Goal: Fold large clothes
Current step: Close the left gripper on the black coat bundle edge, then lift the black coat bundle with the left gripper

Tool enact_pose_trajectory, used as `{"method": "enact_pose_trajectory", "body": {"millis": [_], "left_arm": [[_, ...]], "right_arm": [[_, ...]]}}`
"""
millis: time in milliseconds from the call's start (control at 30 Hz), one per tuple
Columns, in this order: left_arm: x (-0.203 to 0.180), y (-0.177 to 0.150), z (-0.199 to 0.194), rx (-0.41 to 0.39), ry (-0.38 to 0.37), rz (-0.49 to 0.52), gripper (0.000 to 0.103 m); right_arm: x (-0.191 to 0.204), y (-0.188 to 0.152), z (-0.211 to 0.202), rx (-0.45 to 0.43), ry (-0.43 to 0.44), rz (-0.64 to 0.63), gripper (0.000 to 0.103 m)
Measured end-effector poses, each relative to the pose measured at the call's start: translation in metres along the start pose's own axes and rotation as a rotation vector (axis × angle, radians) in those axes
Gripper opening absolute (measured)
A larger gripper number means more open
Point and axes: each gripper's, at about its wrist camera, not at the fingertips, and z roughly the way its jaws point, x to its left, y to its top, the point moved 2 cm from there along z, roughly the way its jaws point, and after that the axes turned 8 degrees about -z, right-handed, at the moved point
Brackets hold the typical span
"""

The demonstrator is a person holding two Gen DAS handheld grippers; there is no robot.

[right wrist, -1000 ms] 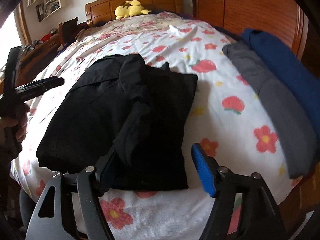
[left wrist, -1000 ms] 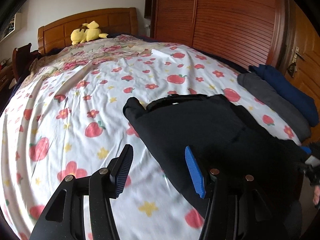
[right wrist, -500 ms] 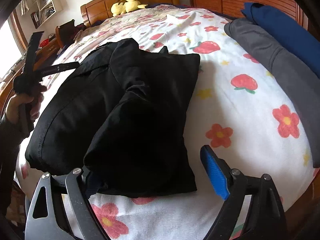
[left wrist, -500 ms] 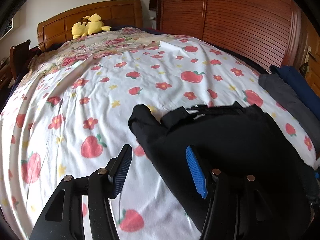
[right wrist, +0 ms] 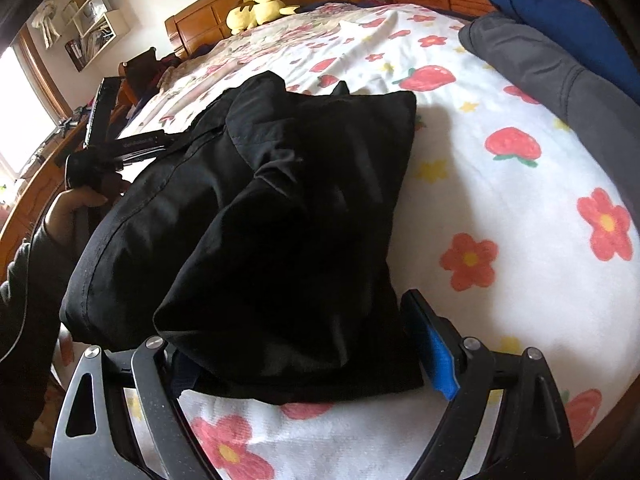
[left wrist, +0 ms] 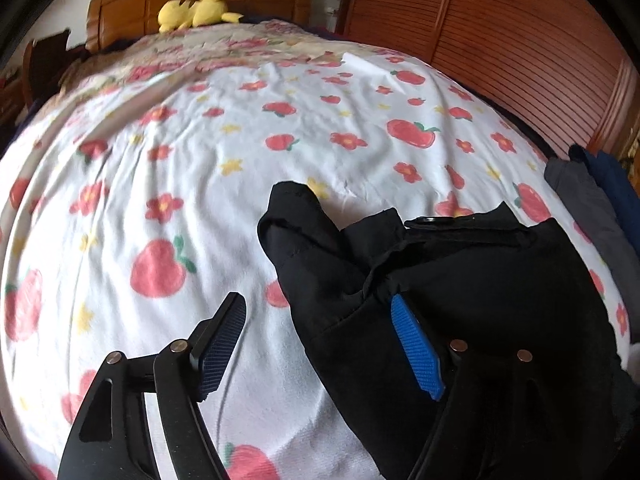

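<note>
The black garment [right wrist: 280, 208] lies partly folded on the bed [left wrist: 200, 200], at the end far from the yellow plush toy [left wrist: 196, 6]. The left gripper [left wrist: 316, 344] hangs at its edge, fingers apart, empty. The right gripper [right wrist: 304, 356] straddles its near hem, fingers spread wide.

Floral bed [left wrist: 248, 184]: black garment [right wrist: 280, 208], grey garment [right wrist: 532, 64], yellow plush [left wrist: 196, 8].

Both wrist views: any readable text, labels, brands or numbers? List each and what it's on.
Nothing can be read.
Left tool, seen from the right wrist view: pale lettering along its arm, too small and blurred.
Black garment, floral bedsheet, yellow plush: no text visible.
</note>
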Motion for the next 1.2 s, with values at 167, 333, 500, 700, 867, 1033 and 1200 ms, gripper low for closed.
{"method": "enact_pose_trajectory", "body": {"millis": [167, 333, 500, 700, 867, 1033, 1200], "left_arm": [[-0.004, 0.002, 0.002, 0.015, -0.025, 0.016, 0.057], [-0.013, 0.000, -0.001, 0.025, -0.006, 0.072, 0.020], [-0.020, -0.001, -0.017, -0.002, 0.043, 0.086, 0.010], [-0.028, -0.012, -0.068, -0.088, 0.059, 0.096, 0.008], [-0.024, -0.033, -0.116, -0.135, 0.027, 0.079, 0.008], [-0.019, -0.059, -0.155, -0.183, 0.015, 0.060, 0.008], [-0.014, -0.080, -0.185, -0.225, 0.025, 0.046, 0.008]], "right_arm": [[0.004, 0.002, 0.005, 0.005, 0.036, -0.014, 0.079], [0.003, 0.000, 0.005, -0.002, 0.116, 0.015, 0.060], [0.006, 0.000, -0.006, -0.039, 0.148, 0.007, 0.034], [0.014, 0.012, -0.042, -0.116, 0.129, -0.058, 0.019], [0.033, 0.021, -0.073, -0.172, 0.092, -0.145, 0.017], [0.048, 0.024, -0.102, -0.216, 0.055, -0.217, 0.016], [0.063, 0.026, -0.120, -0.237, 0.037, -0.276, 0.016]]}}
